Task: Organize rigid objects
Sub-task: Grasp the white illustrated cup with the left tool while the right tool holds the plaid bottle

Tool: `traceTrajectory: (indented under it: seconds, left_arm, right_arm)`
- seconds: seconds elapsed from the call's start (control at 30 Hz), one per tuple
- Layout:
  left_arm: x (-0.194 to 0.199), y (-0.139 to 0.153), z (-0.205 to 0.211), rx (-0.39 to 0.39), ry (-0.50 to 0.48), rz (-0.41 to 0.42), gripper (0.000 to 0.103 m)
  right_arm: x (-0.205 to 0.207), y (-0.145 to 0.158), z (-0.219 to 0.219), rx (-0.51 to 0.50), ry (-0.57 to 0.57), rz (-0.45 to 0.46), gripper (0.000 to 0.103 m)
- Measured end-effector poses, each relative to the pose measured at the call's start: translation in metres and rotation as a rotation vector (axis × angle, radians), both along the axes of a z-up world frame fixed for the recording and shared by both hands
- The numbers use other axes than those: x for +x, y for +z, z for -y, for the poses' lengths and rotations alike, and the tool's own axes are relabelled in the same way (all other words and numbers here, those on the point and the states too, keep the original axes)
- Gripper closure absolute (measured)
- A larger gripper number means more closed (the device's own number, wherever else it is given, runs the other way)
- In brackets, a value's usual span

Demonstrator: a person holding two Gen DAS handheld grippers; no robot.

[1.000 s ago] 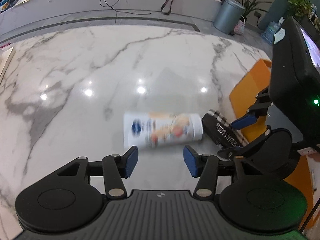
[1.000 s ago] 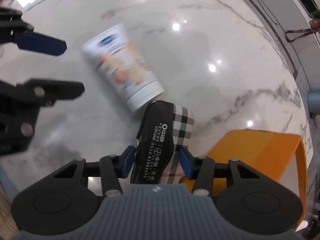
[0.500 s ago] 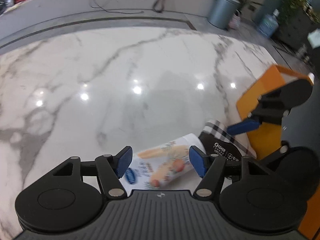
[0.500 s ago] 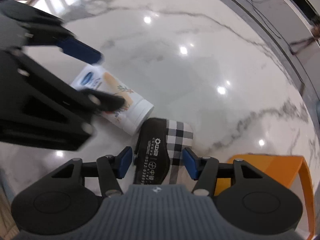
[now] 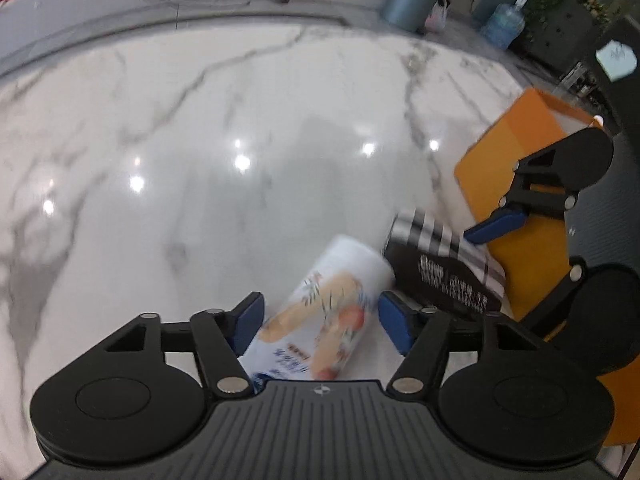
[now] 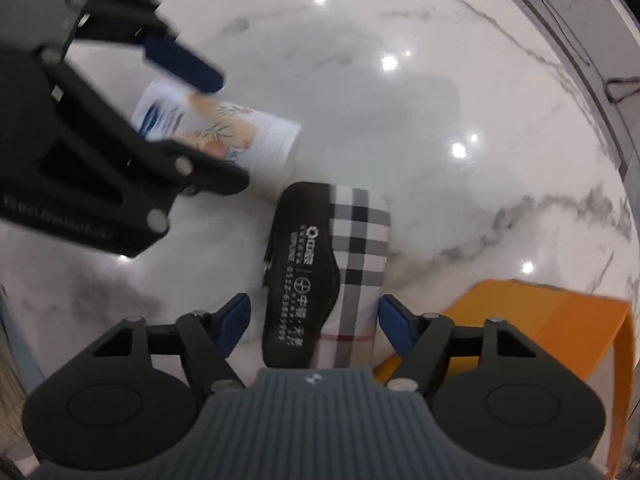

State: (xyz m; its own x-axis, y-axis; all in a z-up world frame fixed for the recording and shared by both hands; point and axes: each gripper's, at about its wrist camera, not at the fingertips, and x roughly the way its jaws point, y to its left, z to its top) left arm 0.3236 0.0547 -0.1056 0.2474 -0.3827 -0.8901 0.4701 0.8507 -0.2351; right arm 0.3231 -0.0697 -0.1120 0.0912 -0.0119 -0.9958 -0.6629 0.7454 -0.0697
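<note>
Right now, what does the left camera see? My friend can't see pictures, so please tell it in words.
The left claw is open around a white tube lying on a marble table. Just right of the tube lies a black and plaid case, with the right claw above it in front of an orange box.

Tube (image 5: pixel 320 320) motion-blurred, base hidden behind mount, plaid case (image 6: pixel 340 264) lettering unreadable (small) — near end cut off

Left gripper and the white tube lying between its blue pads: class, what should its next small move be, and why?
Probably close the left gripper. The white tube already lies on the marble table between the open pads, with small gaps either side. The right gripper likewise straddles the plaid case, beside the orange box.
</note>
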Motion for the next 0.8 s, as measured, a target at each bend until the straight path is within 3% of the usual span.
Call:
traceTrajectory:
  seconds: [0.2,0.37,0.5,0.7,0.8]
  left_arm:
    - [-0.016,0.001,-0.006,0.021,0.001,0.014,0.030]
    - [-0.025,0.007,0.001,0.076,-0.027,0.093,0.023]
    - [-0.027,0.002,0.009,0.109,-0.068,0.093,0.023]
    - [-0.031,-0.003,0.020,0.160,-0.113,0.139,0.034]
    - [-0.033,-0.002,0.023,0.196,-0.139,0.149,0.046]
  right_arm:
    - [-0.012,0.000,-0.013,0.003,0.017,0.032,0.036]
    - [-0.006,0.002,-0.008,0.037,-0.023,0.029,0.032]
    - [0.001,-0.002,0.001,0.037,-0.073,0.005,0.030]
    - [0.002,-0.003,0.002,0.052,-0.090,-0.001,0.031]
    - [0.006,-0.006,0.000,0.066,-0.109,-0.016,0.032]
